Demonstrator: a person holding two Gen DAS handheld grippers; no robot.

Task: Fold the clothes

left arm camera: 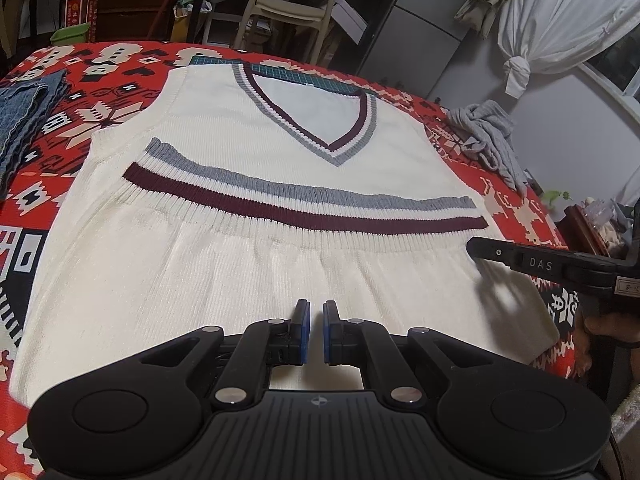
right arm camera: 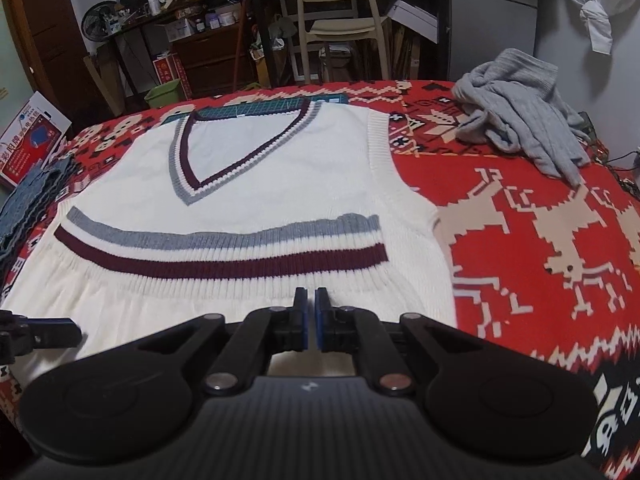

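Note:
A cream knit vest with a maroon and grey V-neck lies flat on the red patterned cloth. Its lower part is folded up, so the maroon and grey hem stripes run across its middle. My left gripper hovers over the near folded part, shut with nothing between its blue pads. My right gripper hangs just in front of the hem stripes, shut and holding nothing. In the left wrist view the right gripper's black finger pokes in by the vest's right edge.
A crumpled grey garment lies at the right of the red patterned cloth. Folded denim sits at the left. A green cutting mat peeks out behind the collar. Beyond stand a chair and cluttered shelves.

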